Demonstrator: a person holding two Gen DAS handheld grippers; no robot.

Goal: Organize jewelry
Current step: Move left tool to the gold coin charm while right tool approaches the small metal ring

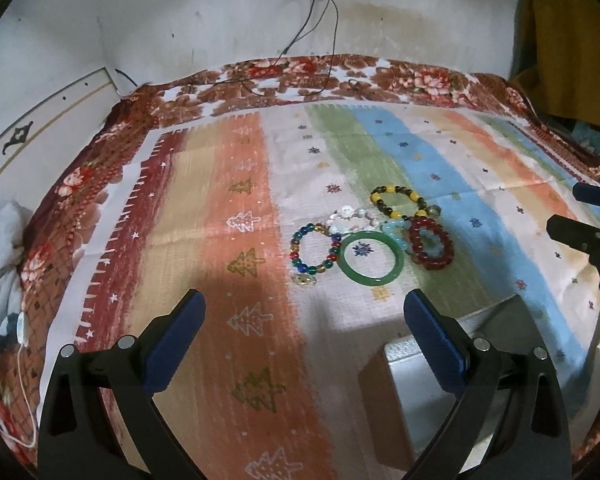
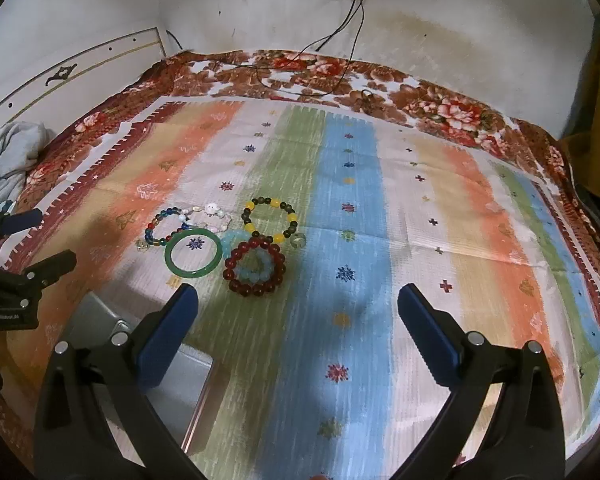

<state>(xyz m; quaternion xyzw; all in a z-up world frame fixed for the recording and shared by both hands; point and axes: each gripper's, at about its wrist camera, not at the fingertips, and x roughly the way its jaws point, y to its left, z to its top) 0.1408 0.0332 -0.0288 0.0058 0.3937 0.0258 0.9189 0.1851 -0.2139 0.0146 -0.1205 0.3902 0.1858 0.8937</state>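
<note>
Both grippers — left gripper (image 1: 304,312) and right gripper (image 2: 298,306) — hover spread wide and empty, since the clustered bracelets (image 2: 216,240) await sorting into the box (image 2: 112,332).

Green bangle (image 2: 194,255), dark red beaded bracelet (image 2: 255,267), pastel-striped cloth (image 2: 380,240), blue-padded jaws
</note>
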